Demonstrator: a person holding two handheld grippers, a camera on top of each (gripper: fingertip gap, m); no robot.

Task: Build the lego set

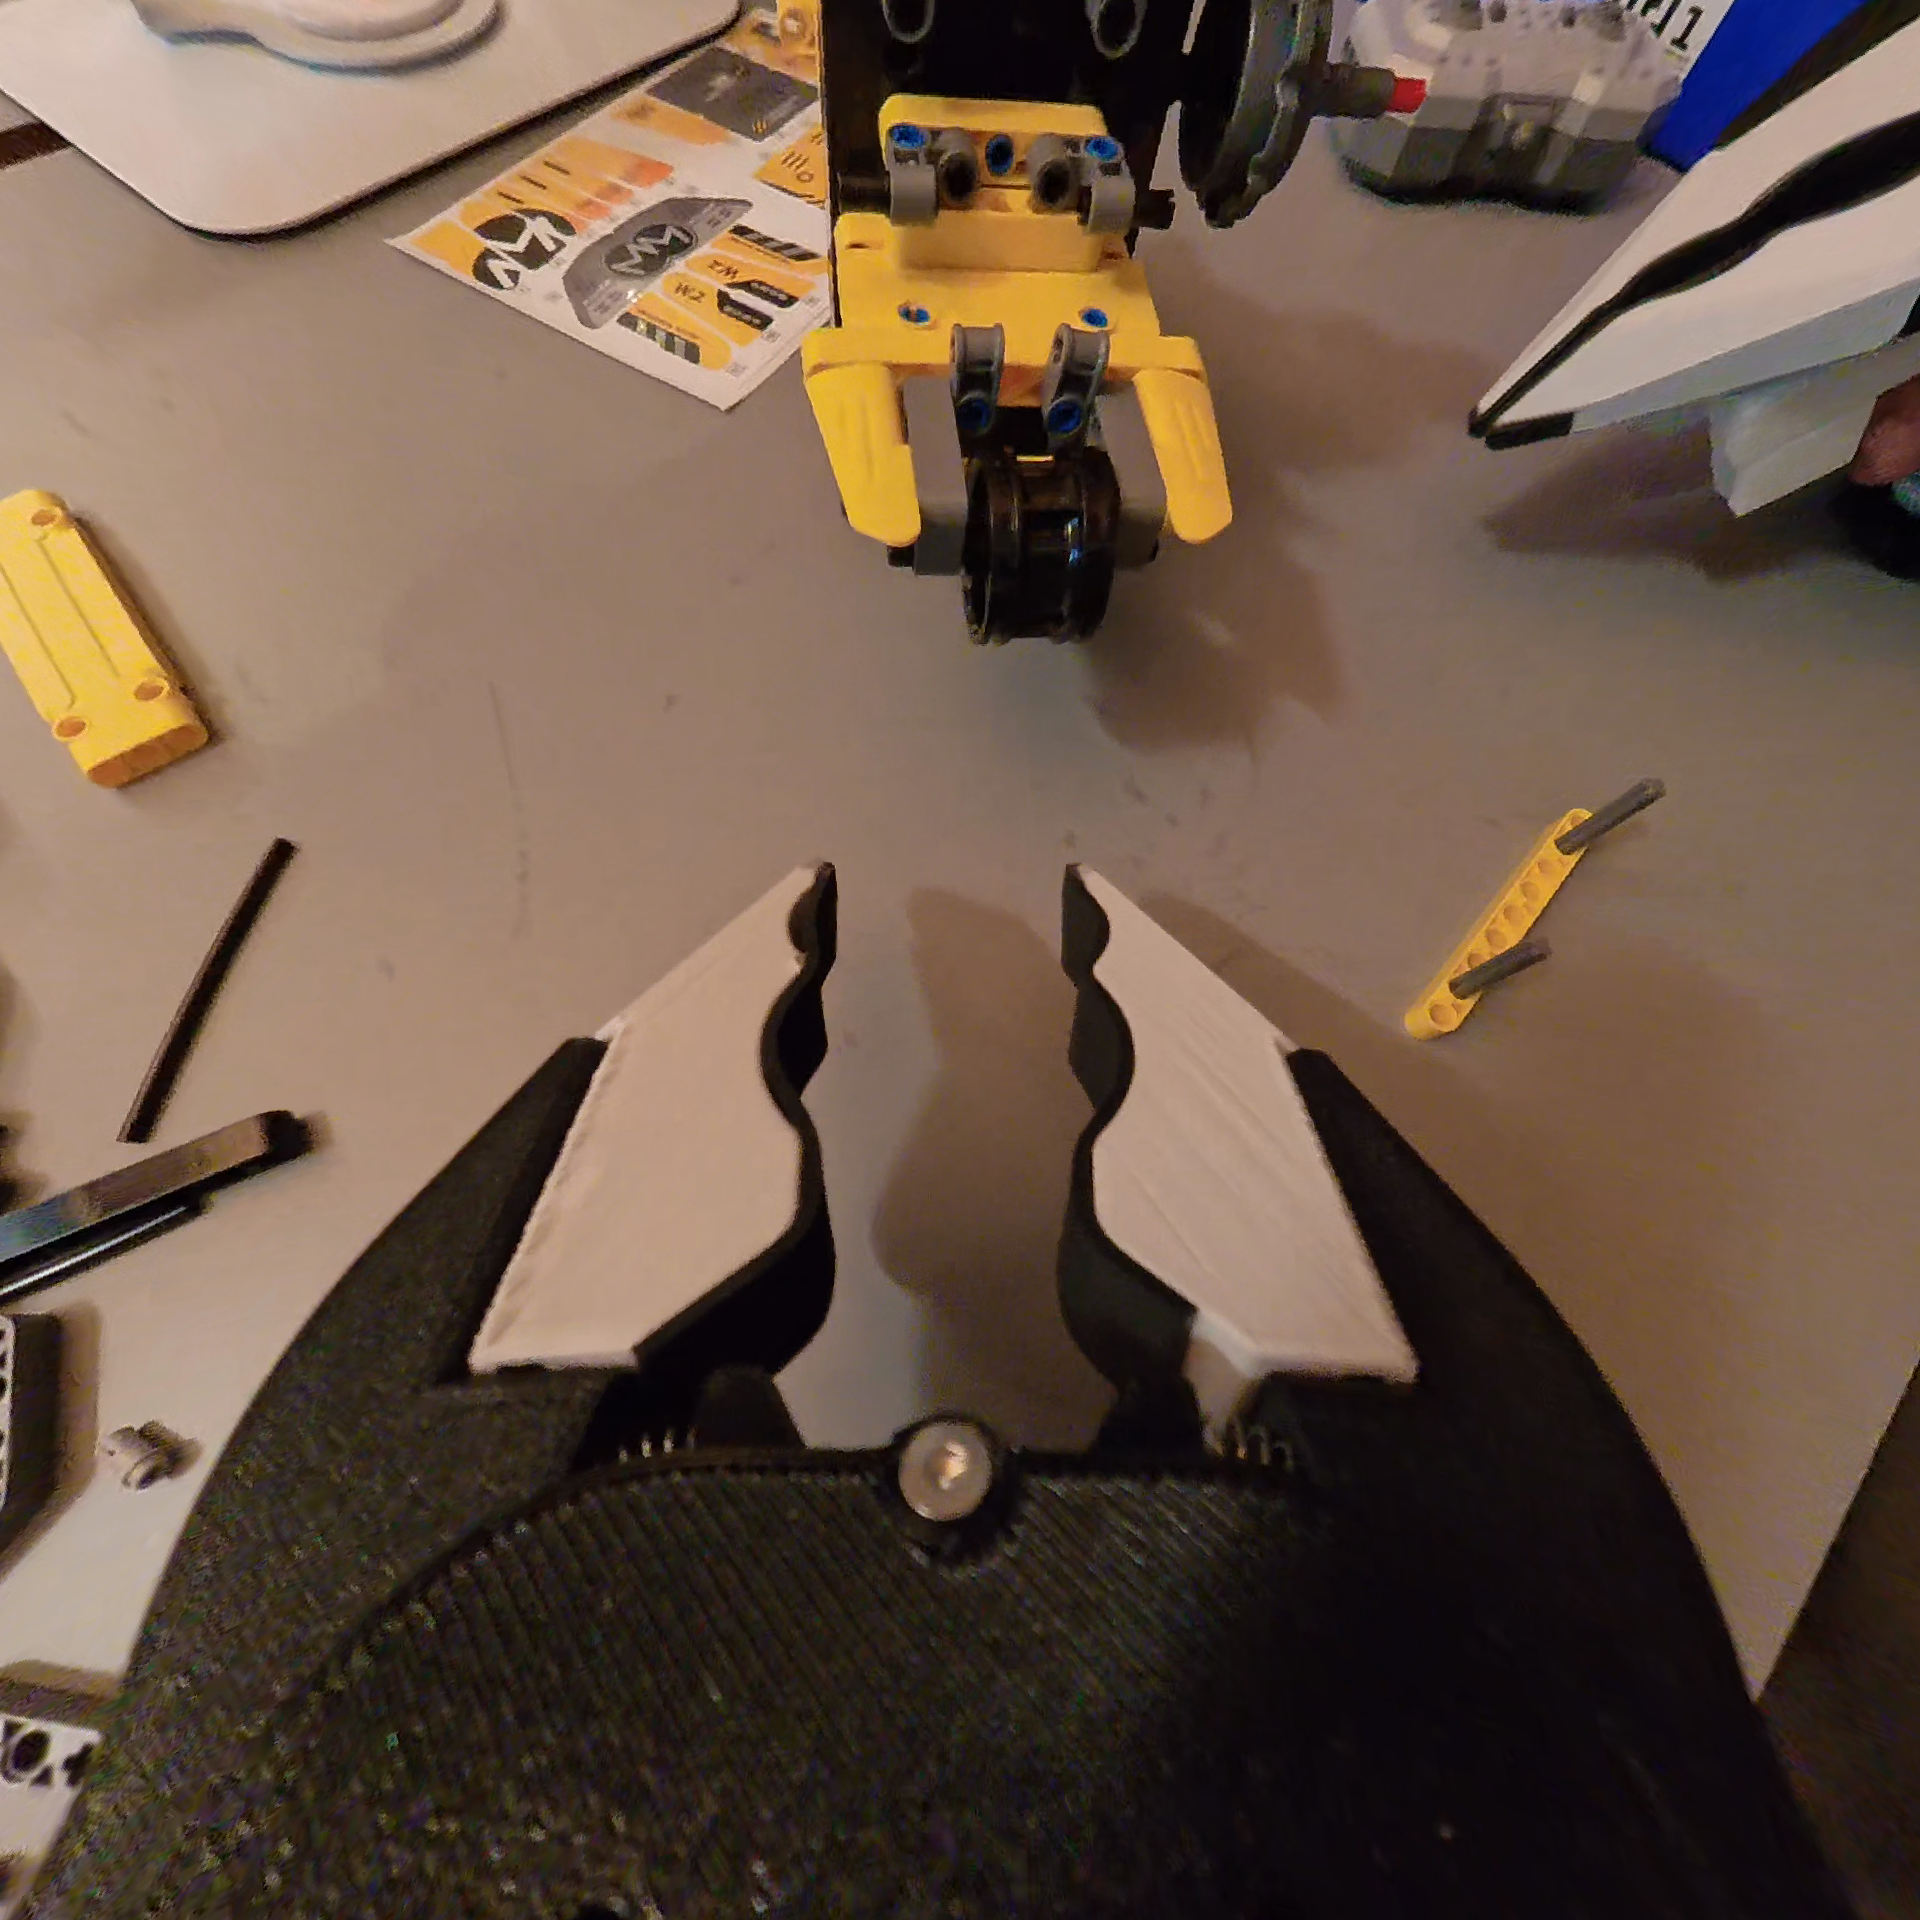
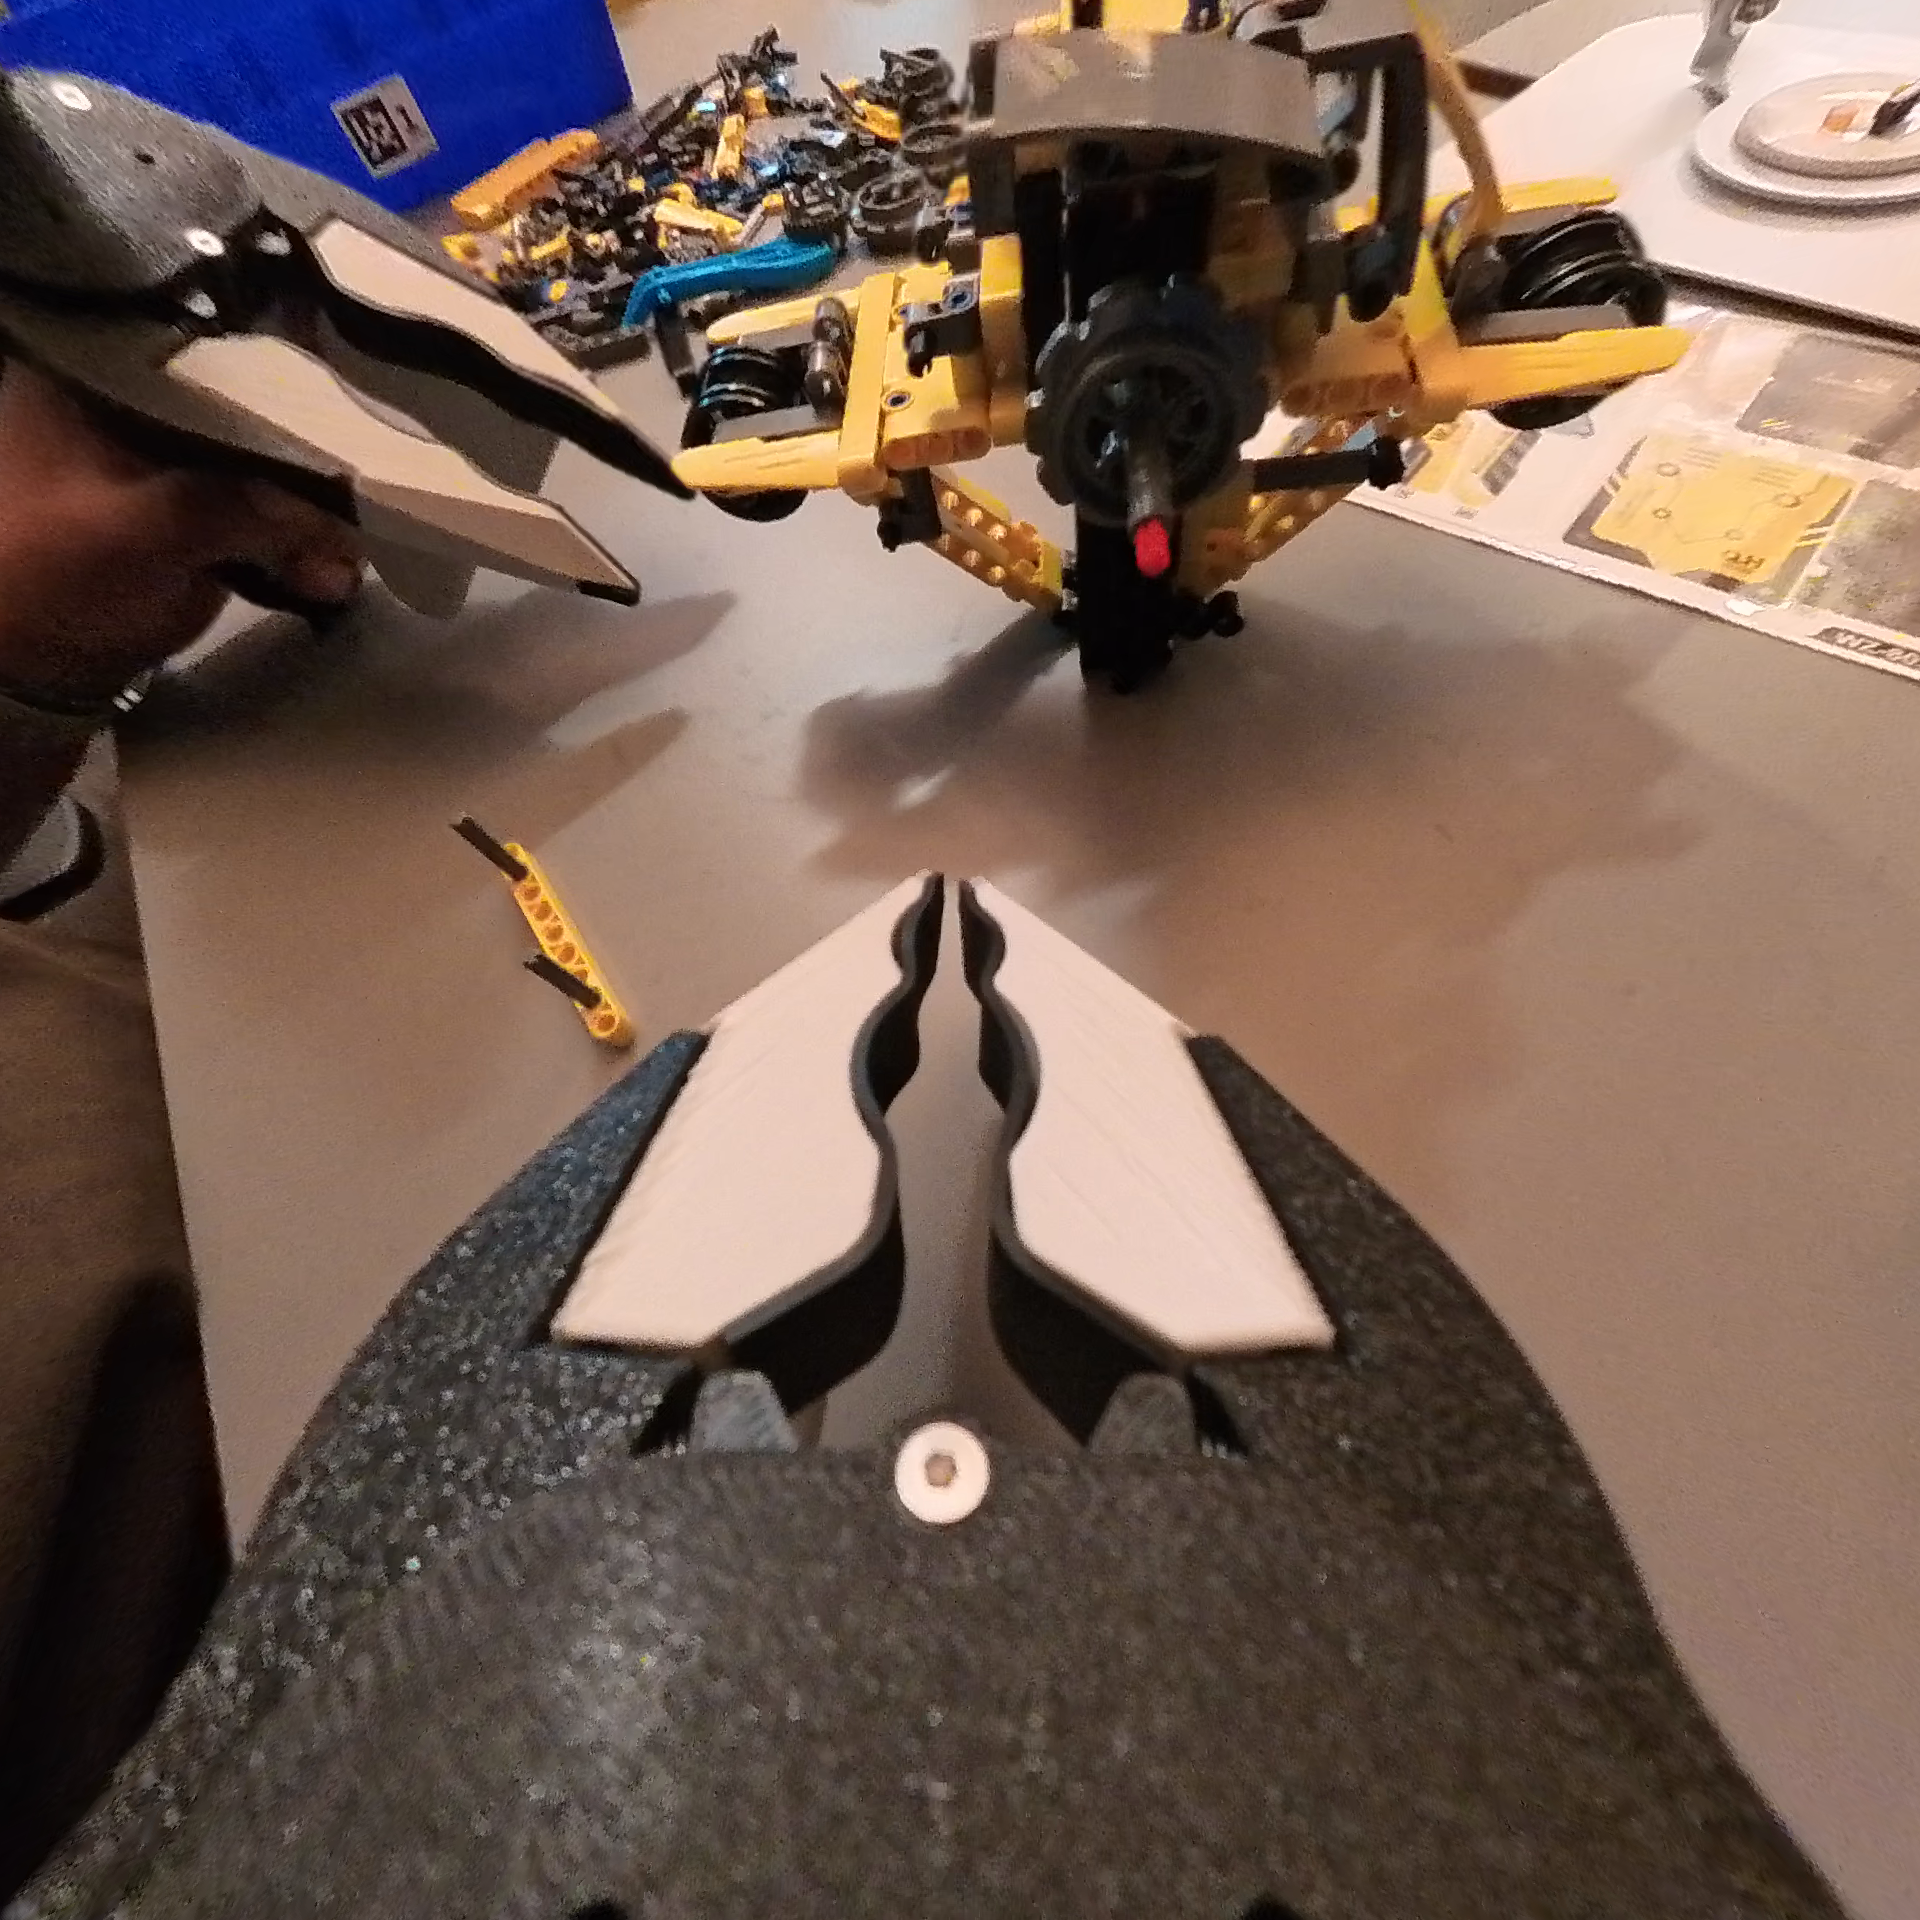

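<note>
A yellow and black brick-built model (image 1: 1008, 364) stands on the grey table (image 1: 623, 727), a black wheel at its near end. My left gripper (image 1: 951, 883) is open and empty, a short way in front of that wheel. A yellow beam with two grey pins (image 1: 1507, 935) lies to its right. My right gripper (image 2: 951, 883) is shut on nothing, pointing at the model's (image 2: 1143, 343) gear and red-tipped axle. The same beam (image 2: 566, 956) lies to its left. The left gripper (image 2: 655, 540) shows open at upper left, the right gripper (image 1: 1486, 431) at upper right.
A yellow panel (image 1: 88, 634), a black rod (image 1: 208, 987) and a sticker sheet (image 1: 634, 260) lie to the left. A pile of loose parts (image 2: 727, 177) and a blue bin (image 2: 312, 83) sit behind. An instruction booklet (image 2: 1714, 488) and a white plate (image 2: 1818, 125) are at right. One gripper's finger ends stand about 15 cm off the other's. The right gripper is farther from the yellow panel (image 1: 88, 634), some 30 cm, than the left, some 20 cm.
</note>
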